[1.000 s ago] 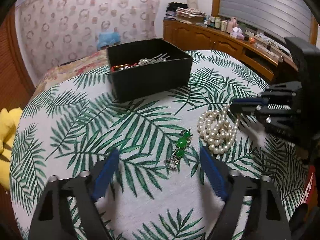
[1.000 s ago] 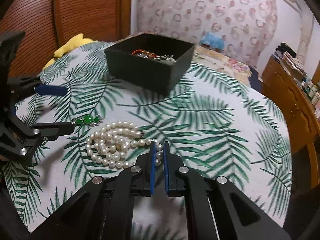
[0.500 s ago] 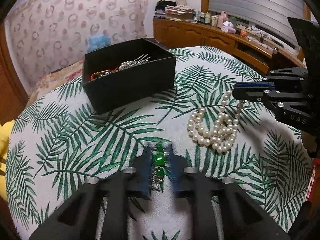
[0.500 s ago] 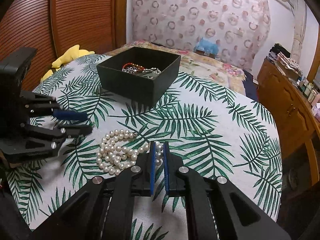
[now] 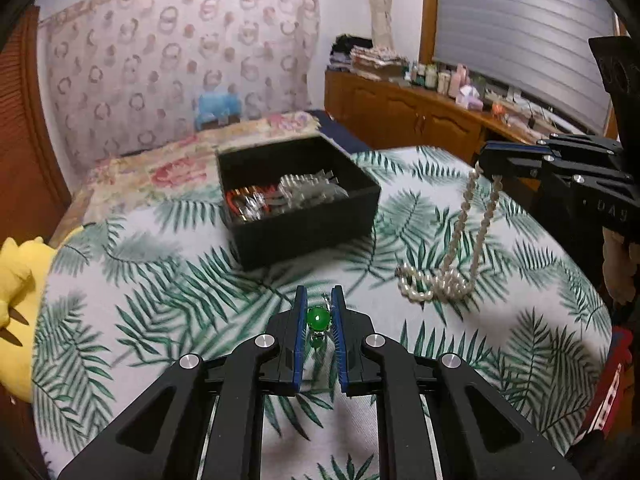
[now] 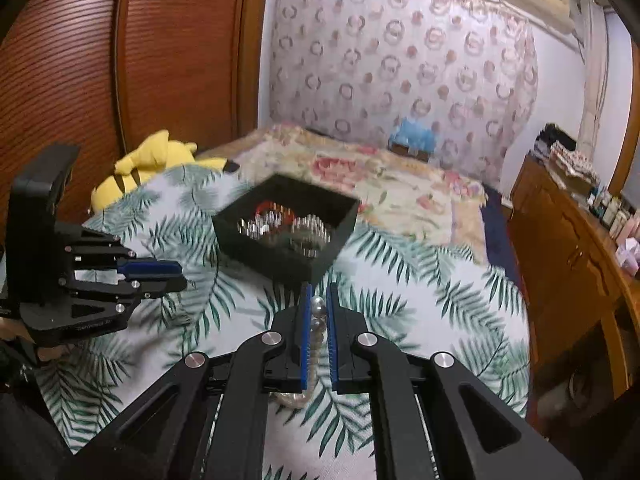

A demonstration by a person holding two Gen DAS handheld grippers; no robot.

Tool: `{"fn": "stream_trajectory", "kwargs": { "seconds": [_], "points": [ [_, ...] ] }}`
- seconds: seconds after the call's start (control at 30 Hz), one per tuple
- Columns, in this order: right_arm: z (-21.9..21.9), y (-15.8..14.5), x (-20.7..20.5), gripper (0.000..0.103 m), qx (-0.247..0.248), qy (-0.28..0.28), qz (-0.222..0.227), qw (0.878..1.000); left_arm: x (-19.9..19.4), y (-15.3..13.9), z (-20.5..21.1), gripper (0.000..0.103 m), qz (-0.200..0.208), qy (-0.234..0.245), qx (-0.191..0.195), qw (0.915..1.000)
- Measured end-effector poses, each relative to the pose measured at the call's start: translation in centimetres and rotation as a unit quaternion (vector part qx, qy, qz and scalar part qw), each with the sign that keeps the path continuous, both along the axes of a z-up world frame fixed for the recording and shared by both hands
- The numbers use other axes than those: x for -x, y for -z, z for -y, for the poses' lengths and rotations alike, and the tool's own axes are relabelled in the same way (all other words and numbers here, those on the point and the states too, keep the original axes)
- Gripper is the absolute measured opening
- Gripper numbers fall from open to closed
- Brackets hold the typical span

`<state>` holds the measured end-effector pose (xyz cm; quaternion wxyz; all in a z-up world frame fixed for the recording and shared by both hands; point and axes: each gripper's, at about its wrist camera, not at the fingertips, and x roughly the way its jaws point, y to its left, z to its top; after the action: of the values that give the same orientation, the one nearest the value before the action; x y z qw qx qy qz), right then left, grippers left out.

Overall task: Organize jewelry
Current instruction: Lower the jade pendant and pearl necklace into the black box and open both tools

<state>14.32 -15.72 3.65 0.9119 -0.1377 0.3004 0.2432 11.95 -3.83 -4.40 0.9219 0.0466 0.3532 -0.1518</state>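
Both hand-held tools share one build. The left gripper (image 5: 319,322) is matte black plastic with angular, cut-out linkage arms, round silver screw heads at the pivots and thin blue ribbed pads lining its fingers. The right gripper (image 6: 318,312) matches it; raised lettering marks its black side housing.

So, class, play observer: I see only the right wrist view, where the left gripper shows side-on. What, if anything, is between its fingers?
Observer: The left gripper is shut on a green bead piece.
Operator: And does my pearl necklace hang clear of the table?
Observer: No. It hangs in a loop from the right gripper, but the pearl necklace's lower end lies bunched on the tablecloth.
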Motion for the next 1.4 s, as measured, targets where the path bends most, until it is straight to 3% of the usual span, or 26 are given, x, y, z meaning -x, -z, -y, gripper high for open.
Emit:
{"fn": "stream_trajectory", "kwargs": {
  "seconds": [0.57, 0.93, 1.07, 1.27, 1.3, 1.4],
  "points": [
    [-2.4, -8.8, -3.8, 0.008, -0.024, -0.007, 0.059, 0.998, -2.1, -5.7, -1.7, 0.011, 0.047, -0.022, 0.008, 0.9986],
    [-3.8, -14.4, -7.6, 0.008, -0.059, 0.006, 0.093, 0.994, -6.2, -8.5, -2.1, 0.011, 0.068, -0.042, 0.007, 0.9968],
    [-4.4, -13.9, -9.2, 0.008, -0.058, 0.007, 0.08, 0.995, -8.1, -8.7, -2.3, 0.011, 0.063, -0.048, 0.02, 0.9967],
    [-5.2, -9.0, -11.6, 0.008, -0.056, 0.005, 0.018, 0.998, -10.2, -6.7, -2.1, 0.012, 0.036, -0.047, 0.029, 0.9978],
    [-5.3, -8.5, -11.7, 0.008, -0.057, 0.003, 0.009, 0.998, -10.3, -6.1, -2.0, 0.015, 0.029, -0.047, 0.027, 0.9981],
    [-5.5, -6.2, -11.8, 0.01, -0.059, 0.002, -0.011, 0.998, -9.7, -5.1, -2.0, 0.038, 0.024, -0.055, 0.021, 0.998]
  ]
}}
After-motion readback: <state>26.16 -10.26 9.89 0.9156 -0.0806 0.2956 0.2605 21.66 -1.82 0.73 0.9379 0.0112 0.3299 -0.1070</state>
